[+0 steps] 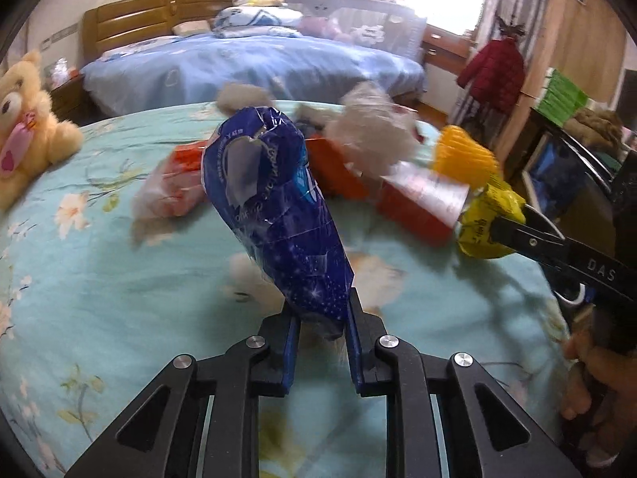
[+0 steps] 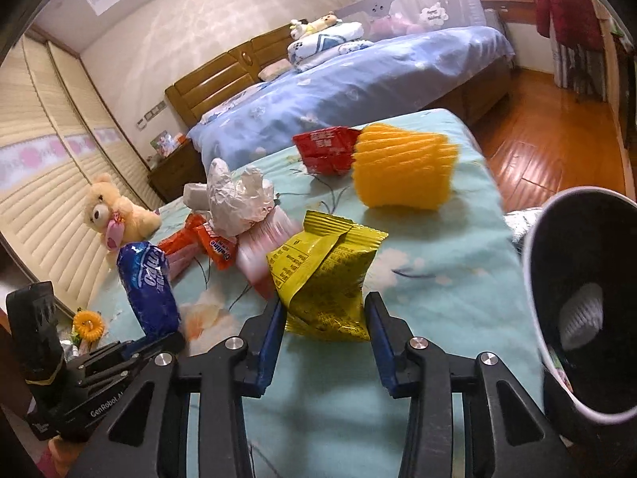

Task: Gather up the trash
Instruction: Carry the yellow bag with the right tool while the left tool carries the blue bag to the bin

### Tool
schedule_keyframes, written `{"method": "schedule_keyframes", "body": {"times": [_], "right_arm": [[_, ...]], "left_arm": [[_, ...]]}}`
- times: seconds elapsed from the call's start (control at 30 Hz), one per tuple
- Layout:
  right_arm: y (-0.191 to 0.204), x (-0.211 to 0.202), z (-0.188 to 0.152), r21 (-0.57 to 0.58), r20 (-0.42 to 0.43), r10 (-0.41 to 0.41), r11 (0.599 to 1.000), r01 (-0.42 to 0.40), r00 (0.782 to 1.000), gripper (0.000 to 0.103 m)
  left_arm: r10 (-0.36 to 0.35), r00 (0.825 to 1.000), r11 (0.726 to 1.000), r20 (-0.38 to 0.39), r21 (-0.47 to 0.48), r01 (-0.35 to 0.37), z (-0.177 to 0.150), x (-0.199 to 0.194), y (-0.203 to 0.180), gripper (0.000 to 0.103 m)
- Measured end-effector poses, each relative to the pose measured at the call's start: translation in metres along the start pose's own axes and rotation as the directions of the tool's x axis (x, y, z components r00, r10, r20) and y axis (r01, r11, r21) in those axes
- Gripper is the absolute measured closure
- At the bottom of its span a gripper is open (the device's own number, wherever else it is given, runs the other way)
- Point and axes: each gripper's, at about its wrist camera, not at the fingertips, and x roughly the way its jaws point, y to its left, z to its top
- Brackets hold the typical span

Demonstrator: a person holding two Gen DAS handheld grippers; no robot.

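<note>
My left gripper is shut on a dark blue snack wrapper and holds it upright above the teal bedspread; it also shows in the right wrist view. My right gripper is shut on a yellow snack bag, seen from the left wrist view at the right. More trash lies on the bed: orange wrappers, a crumpled white bag, a red wrapper, a yellow foam net.
A black waste bin with a white rim stands at the right, off the bed's edge. A teddy bear sits at the bed's far left. A second bed with blue covers lies beyond. Wooden floor is at the right.
</note>
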Motion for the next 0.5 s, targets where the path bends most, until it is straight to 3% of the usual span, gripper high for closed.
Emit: {"method": "schedule_keyframes", "body": {"times": [0.5], "right_arm": [[-0.038, -0.053, -0.017, 0.096, 0.070, -0.050, 0.994, 0.043, 0.996, 0.062]], "left_arm": [[-0.116, 0.993, 0.984, -0.012, 0.135, 0.117, 0.002, -0.003, -0.040, 0.084]]}}
